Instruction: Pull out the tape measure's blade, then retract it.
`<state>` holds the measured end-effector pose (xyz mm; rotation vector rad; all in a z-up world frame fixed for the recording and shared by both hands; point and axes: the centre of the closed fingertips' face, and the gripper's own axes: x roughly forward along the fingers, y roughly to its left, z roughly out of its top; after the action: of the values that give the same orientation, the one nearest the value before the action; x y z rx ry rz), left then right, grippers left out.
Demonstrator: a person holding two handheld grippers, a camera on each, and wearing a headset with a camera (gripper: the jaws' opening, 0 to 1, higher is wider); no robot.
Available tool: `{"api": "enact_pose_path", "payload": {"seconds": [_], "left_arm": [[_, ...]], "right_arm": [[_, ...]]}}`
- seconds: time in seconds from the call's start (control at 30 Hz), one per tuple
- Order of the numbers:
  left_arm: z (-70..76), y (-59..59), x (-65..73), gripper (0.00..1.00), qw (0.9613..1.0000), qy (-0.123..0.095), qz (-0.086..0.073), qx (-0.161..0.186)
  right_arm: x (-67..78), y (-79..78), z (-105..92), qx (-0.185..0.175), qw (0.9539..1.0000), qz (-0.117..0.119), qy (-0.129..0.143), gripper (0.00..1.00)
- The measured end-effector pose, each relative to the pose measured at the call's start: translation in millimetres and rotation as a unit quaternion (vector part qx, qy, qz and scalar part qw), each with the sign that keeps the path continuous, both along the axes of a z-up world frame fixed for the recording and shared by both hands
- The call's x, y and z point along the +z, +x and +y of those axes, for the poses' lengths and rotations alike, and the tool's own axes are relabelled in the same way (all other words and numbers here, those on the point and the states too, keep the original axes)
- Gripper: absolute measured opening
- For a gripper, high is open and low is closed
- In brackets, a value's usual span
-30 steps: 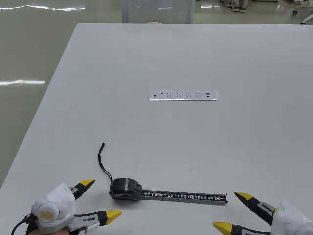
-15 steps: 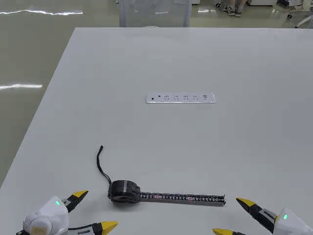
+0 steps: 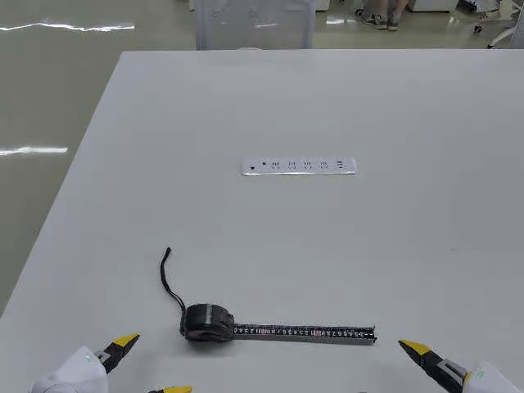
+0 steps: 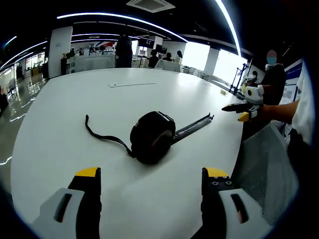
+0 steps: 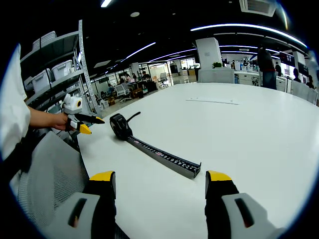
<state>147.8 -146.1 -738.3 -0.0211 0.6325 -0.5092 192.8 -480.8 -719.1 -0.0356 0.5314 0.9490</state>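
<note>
Table [image 3: 368, 106]: tape measure [image 3: 207, 322] untouched between grippers [image 4: 151, 173] [image 5: 161, 175]

We read this as open-plan office, part lab. Long white surface [image 3: 426, 106] with power strip [image 3: 299, 166] set in middle. Glossy floor [image 3: 49, 90] around it. Overhead we see linear light strips [image 4: 124, 19], ceiling air vent [image 4: 149, 5]. Metal shelving rack [image 5: 79, 50] with plastic storage bins [image 5: 62, 69]. Farther back we make out office chairs [image 5: 121, 90], people standing [image 4: 123, 49], white column [image 5: 208, 52], bright windows [image 4: 227, 62]. Grey mesh chair back [image 5: 50, 169] close by.
</note>
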Motion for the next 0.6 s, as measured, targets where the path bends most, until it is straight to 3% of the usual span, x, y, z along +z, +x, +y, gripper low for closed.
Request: {"api": "enact_pose_path", "payload": {"seconds": [0.6], "left_arm": [[-0.9,-19.3,-0.7,0.83,0.9997,-0.013,0.009,0.017]], "right_arm": [[-2.0,-15.5,-7.0,-0.017,0.9999,0.003,0.002,0.76]]}}
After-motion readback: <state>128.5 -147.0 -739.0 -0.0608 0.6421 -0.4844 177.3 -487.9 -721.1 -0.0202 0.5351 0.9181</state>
